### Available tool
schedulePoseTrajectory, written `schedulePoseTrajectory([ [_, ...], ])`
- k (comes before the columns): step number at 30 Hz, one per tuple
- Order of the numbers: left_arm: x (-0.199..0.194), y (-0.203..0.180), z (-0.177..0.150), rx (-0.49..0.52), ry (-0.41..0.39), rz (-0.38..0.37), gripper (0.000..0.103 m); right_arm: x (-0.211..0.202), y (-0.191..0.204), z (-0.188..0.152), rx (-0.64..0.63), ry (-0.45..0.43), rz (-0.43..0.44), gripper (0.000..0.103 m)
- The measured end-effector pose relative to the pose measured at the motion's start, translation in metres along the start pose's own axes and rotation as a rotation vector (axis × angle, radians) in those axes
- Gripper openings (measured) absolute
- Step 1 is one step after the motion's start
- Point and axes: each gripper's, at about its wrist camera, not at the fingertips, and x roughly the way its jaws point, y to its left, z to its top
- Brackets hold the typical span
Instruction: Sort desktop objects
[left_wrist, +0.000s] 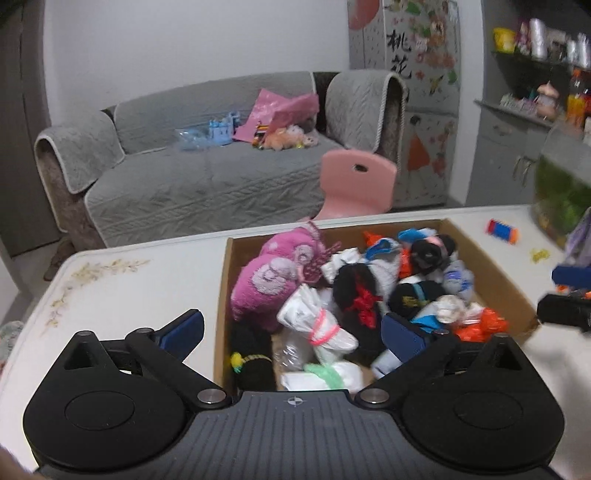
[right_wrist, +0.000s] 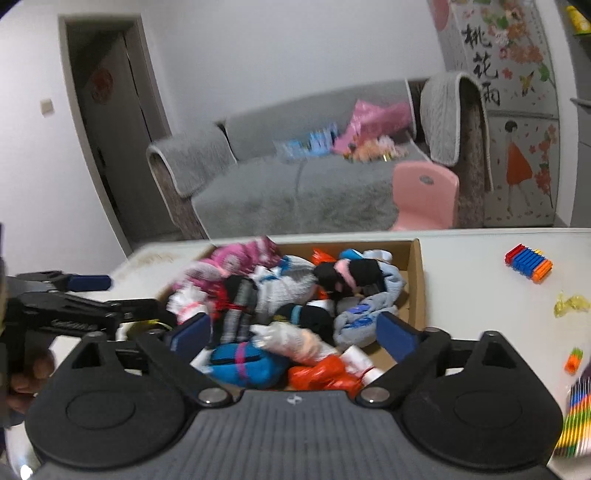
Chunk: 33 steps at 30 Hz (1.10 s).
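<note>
A brown cardboard box (left_wrist: 491, 266) on the white table holds several rolled sock bundles. Among them are a fluffy pink one (left_wrist: 266, 284), a white one bound with a pink band (left_wrist: 314, 325), and a black one with a red tie (left_wrist: 356, 291). My left gripper (left_wrist: 291, 332) hangs open over the box's near left part with nothing between its blue pads. My right gripper (right_wrist: 293, 332) is open too, above the near end of the box (right_wrist: 415, 280), over a blue bundle (right_wrist: 243, 363) and an orange bag (right_wrist: 321, 373). Each gripper shows at the edge of the other's view.
On the table right of the box lie a red, blue and orange block toy (right_wrist: 528, 264), a yellow wrapper (right_wrist: 570, 304), a small orange-green block (right_wrist: 573, 360) and a striped colourful stack (right_wrist: 576, 417). Beyond the table stand a pink chair (left_wrist: 354, 181) and grey sofa (left_wrist: 207, 173).
</note>
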Motion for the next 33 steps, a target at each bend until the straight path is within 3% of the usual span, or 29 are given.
schedulePoseTrajectory([
  [3,-0.017,-0.001,-0.009,-0.041,-0.028,-0.025,0.102,-0.023,0.011,-0.02,-0.005,-0.094,-0.005,0.102],
  [6,-0.025,-0.008,-0.02,-0.058,-0.055,-0.05,0.102,-0.034,0.019,-0.038,-0.016,-0.201,-0.062,0.102],
  [12,-0.034,-0.024,-0.023,-0.005,-0.092,-0.04,0.103,-0.035,0.031,-0.041,-0.049,-0.347,-0.141,0.103],
  [19,-0.022,-0.025,-0.029,-0.017,-0.033,-0.022,0.102,-0.032,0.031,-0.036,-0.043,-0.363,-0.155,0.103],
  [33,-0.028,-0.022,-0.025,-0.041,-0.035,-0.031,0.102,-0.038,0.031,-0.042,-0.05,-0.381,-0.185,0.103],
])
